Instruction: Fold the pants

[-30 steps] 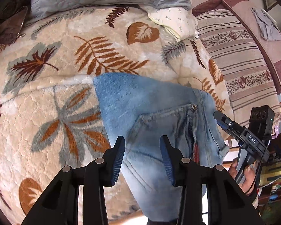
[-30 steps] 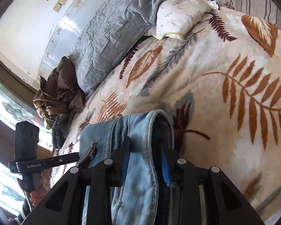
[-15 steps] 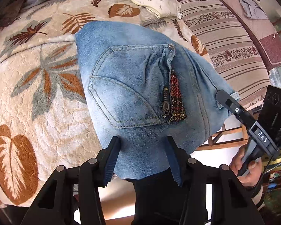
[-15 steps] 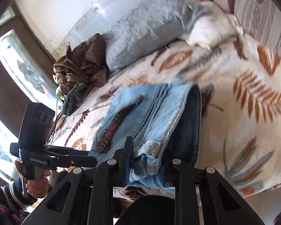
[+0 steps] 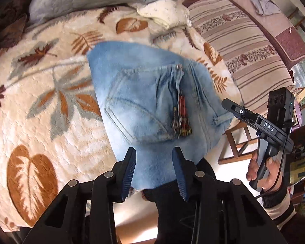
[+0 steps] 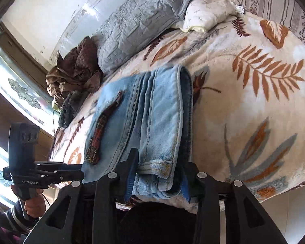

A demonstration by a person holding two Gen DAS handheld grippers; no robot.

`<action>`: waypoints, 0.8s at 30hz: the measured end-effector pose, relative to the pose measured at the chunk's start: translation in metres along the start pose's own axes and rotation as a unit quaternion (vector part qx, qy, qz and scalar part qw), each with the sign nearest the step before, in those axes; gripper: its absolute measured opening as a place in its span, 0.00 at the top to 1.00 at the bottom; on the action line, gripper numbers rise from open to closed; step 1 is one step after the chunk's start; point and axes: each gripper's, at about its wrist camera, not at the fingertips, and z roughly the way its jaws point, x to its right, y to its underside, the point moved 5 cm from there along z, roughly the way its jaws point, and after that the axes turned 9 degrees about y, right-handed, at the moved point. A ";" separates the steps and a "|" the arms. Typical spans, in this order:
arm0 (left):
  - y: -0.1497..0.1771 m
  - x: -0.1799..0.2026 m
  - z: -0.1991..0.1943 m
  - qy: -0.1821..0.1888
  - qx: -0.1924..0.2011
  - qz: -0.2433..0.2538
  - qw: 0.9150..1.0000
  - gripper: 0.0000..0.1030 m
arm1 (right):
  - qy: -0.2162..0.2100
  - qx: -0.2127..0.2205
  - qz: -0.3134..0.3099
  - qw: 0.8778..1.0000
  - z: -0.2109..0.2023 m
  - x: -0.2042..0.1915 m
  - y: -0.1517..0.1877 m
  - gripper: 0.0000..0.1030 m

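Observation:
Light-blue jeans [image 5: 144,101] lie folded on the leaf-patterned blanket, back pocket and a red plaid strip [image 5: 183,118] facing up. My left gripper [image 5: 154,158] hovers at their near edge. Its jaws are closing and stand apart, and the pads do not press the denim seen between them. In the right wrist view the stacked side fold and hem of the jeans [image 6: 158,122] run in between the fingers of my right gripper [image 6: 158,160]. Its jaws are opening and no longer pinch the denim. Each gripper shows in the other's view: the right gripper [image 5: 231,107], the left gripper [image 6: 71,174].
A grey quilt [image 6: 136,24] and a cream pillow [image 6: 209,10] lie at the head of the bed [image 5: 40,122]. Brown clothes [image 6: 75,71] are heaped by the window. A striped cover [image 5: 244,40] lies beyond the blanket, and a wooden stool [image 5: 235,142] stands off the bed's edge.
Both grippers have drawn back toward the bed's near edge and the jeans now lie flat on the blanket. The right jaws, clamped on the fold before, stand wider apart.

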 end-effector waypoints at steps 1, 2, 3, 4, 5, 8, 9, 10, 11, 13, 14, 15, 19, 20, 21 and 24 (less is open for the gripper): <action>-0.009 0.000 -0.006 -0.007 0.014 0.004 1.000 0.56 | 0.000 0.017 0.011 1.000 -0.007 0.003 -0.010 0.58; -0.020 -0.001 -0.007 -0.015 0.025 0.007 1.000 0.43 | -0.004 0.028 0.018 0.999 -0.009 0.004 -0.020 0.56; -0.028 -0.003 -0.005 -0.028 0.029 0.005 0.999 0.37 | -0.009 0.028 0.020 0.999 -0.007 0.003 -0.029 0.49; -0.034 -0.007 0.001 -0.041 0.030 -0.002 0.999 0.37 | -0.008 0.021 0.018 1.000 0.000 0.000 -0.036 0.44; -0.040 -0.009 0.009 -0.048 0.025 -0.009 0.999 0.37 | -0.002 0.014 0.014 1.000 0.010 -0.003 -0.042 0.44; -0.054 -0.013 0.033 -0.067 0.016 -0.032 0.997 0.39 | 0.022 -0.013 0.003 1.000 0.041 -0.009 -0.054 0.44; -0.058 -0.013 0.039 -0.075 0.019 -0.034 0.996 0.39 | 0.021 -0.019 0.001 1.000 0.048 -0.011 -0.057 0.44; -0.063 -0.011 0.052 -0.089 0.021 -0.033 0.995 0.40 | 0.016 -0.019 -0.003 1.000 0.053 -0.013 -0.061 0.46; -0.065 -0.010 0.061 -0.106 0.021 -0.027 0.994 0.41 | 0.011 -0.015 -0.013 1.000 0.055 -0.017 -0.064 0.49; -0.073 -0.010 0.091 -0.120 0.014 -0.025 0.992 0.42 | 0.029 0.000 -0.055 0.998 0.058 -0.025 -0.069 0.70; -0.074 -0.010 0.097 -0.120 0.015 -0.028 0.992 0.42 | 0.049 0.000 -0.076 0.996 0.063 -0.026 -0.071 0.74; -0.074 -0.011 0.099 -0.118 0.018 -0.031 0.992 0.42 | 0.061 -0.008 -0.085 0.995 0.070 -0.023 -0.070 0.80; -0.074 -0.013 0.101 -0.118 0.020 -0.026 0.992 0.42 | 0.080 -0.050 -0.082 0.992 0.103 0.000 -0.057 0.68; -0.074 -0.013 0.101 -0.120 0.021 -0.023 0.992 0.42 | 0.077 -0.048 -0.076 0.993 0.105 0.003 -0.056 0.66; -0.073 -0.013 0.101 -0.120 0.022 -0.023 0.992 0.42 | 0.073 -0.047 -0.069 0.994 0.104 0.004 -0.057 0.65; -0.072 -0.015 0.098 -0.116 0.022 -0.027 0.993 0.42 | 0.065 -0.046 -0.059 0.995 0.098 0.004 -0.058 0.64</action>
